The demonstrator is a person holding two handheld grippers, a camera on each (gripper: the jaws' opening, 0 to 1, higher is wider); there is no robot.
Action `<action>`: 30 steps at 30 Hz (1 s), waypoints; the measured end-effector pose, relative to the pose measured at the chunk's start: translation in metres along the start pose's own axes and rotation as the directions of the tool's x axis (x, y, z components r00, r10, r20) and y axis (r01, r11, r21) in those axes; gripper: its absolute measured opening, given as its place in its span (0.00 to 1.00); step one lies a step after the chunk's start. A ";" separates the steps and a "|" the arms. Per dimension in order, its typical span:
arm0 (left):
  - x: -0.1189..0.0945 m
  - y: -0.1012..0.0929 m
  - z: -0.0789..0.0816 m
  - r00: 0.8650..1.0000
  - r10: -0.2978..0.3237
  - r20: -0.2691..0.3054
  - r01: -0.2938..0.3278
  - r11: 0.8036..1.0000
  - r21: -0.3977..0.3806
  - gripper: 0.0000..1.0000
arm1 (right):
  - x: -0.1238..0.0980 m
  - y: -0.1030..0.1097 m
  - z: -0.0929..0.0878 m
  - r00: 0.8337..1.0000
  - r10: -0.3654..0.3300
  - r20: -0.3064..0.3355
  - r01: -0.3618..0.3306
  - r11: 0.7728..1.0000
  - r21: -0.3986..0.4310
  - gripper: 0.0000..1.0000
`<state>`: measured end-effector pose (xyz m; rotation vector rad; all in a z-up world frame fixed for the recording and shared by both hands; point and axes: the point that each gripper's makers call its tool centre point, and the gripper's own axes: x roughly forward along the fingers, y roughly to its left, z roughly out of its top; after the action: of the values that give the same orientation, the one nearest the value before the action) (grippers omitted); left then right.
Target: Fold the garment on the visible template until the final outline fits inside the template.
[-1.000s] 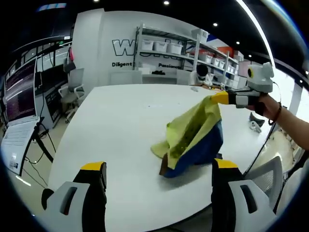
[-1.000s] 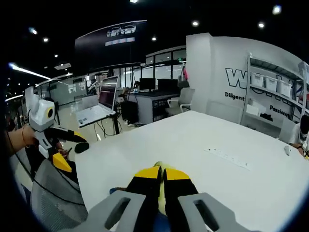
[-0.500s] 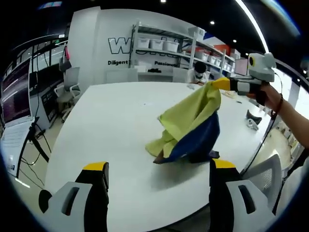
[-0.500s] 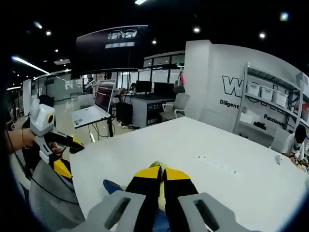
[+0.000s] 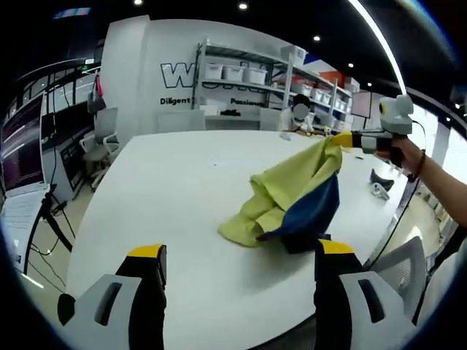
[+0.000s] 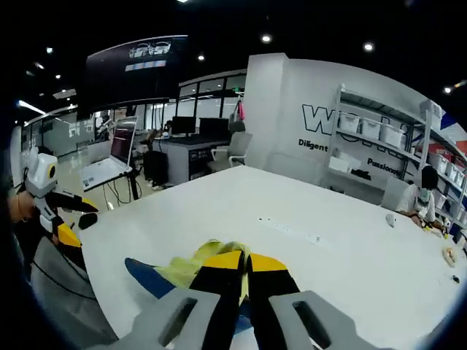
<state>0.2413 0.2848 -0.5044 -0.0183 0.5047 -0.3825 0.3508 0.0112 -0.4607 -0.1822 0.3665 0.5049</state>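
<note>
The right gripper (image 6: pixel 244 264) has its two jaws pressed together on a fold of yellow cloth, so it is clenched on the garment (image 5: pixel 292 200). In the left gripper view this same right gripper (image 5: pixel 344 139) appears at the right side, held up above the table (image 5: pixel 175 182) by a hand (image 5: pixel 403 151), with one corner of the garment pinched in its yellow tips. From that corner the cloth hangs down in a slope to the table surface, where the rest lies in a loose heap, yellow on top and dark blue under it.

The left gripper (image 5: pixel 232 262) is near the table edge, its jaws standing wide apart with nothing between them, well apart from the heap. In the right gripper view the left gripper (image 6: pixel 62 211) shows at the far left, off the table.

I cannot make out any template outline on the white table, so I cannot tell if the garment lies on it.

The garment looks light, thin and very soft; it drapes and wrinkles freely and will not keep a shape by itself. I judge it is best to take it at corners or along a hem, one gripper on each, so the cloth can be stretched flat before folding. A grip in the middle of the heap would probably catch several layers.
</note>
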 end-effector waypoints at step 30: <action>-0.007 -0.007 0.009 0.998 -0.007 0.056 0.004 0.998 0.062 0.99 | -0.003 0.044 -0.073 0.990 0.055 -0.133 -0.058 0.998 -0.022 0.50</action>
<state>0.2372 0.2807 -0.4923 0.0297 0.4371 -0.4018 0.3050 0.0289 -0.5302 -0.2311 0.4957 0.5548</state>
